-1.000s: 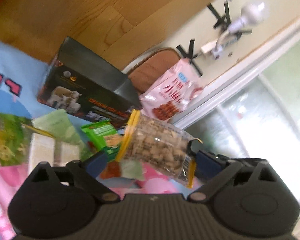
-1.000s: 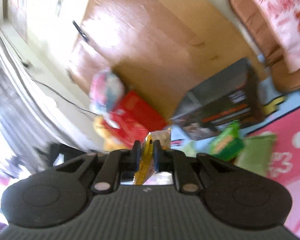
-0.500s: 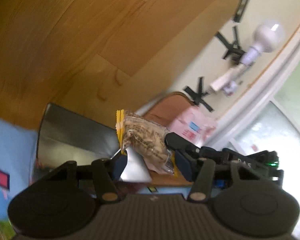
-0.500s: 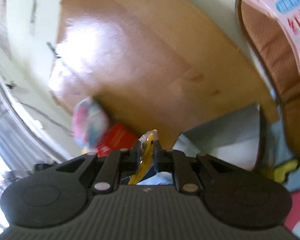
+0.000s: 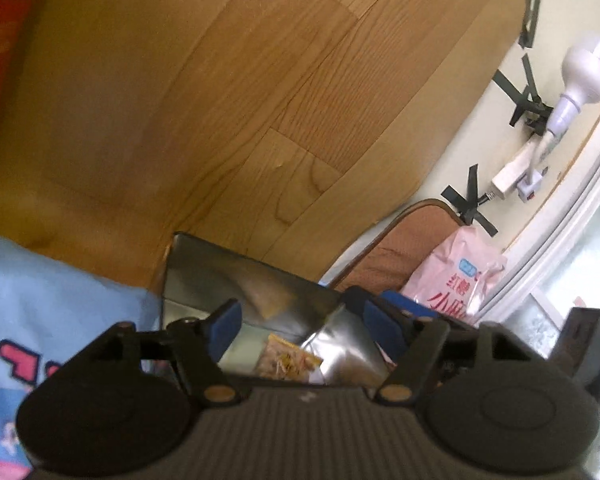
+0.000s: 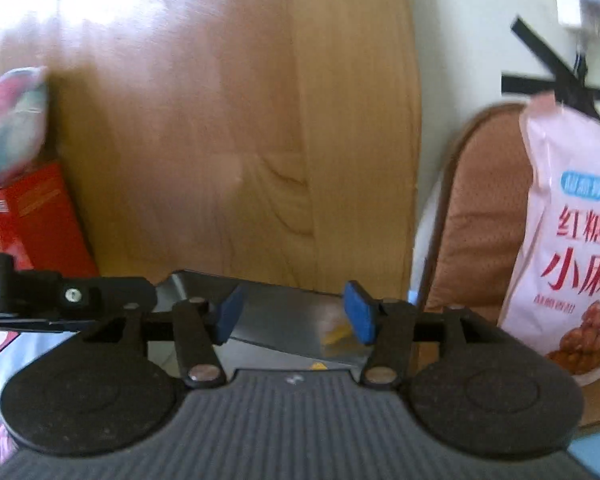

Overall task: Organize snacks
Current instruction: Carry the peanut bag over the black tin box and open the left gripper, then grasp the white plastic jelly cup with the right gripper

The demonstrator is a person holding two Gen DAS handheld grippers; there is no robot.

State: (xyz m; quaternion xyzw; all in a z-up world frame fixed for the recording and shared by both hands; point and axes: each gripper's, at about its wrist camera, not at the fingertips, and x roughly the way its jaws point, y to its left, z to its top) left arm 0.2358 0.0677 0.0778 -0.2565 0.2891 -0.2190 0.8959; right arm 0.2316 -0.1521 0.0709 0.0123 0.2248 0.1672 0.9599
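Note:
A clear snack packet (image 5: 288, 360) with yellow edges lies inside the open dark box (image 5: 228, 276) with the silver lining. My left gripper (image 5: 304, 328) hovers just above it, jaws opening, nothing between the blue pads. My right gripper (image 6: 296, 316) hangs over the same box (image 6: 288, 304), its jaws also opening and empty. A yellow corner of the packet (image 6: 334, 336) shows below its right pad. The right gripper's fingers (image 5: 408, 304) sit close beside the left gripper.
A pink snack bag (image 6: 572, 240) leans on a brown cushion (image 6: 480, 208) at the right. A red box (image 6: 32, 216) stands at the left by the wooden floor (image 5: 220, 100). A blue and pink play mat (image 5: 40, 312) lies under the box.
Both grippers carried the packet over the box, the right one pinching its yellow edge. Both have let go, and the packet has dropped into the box.

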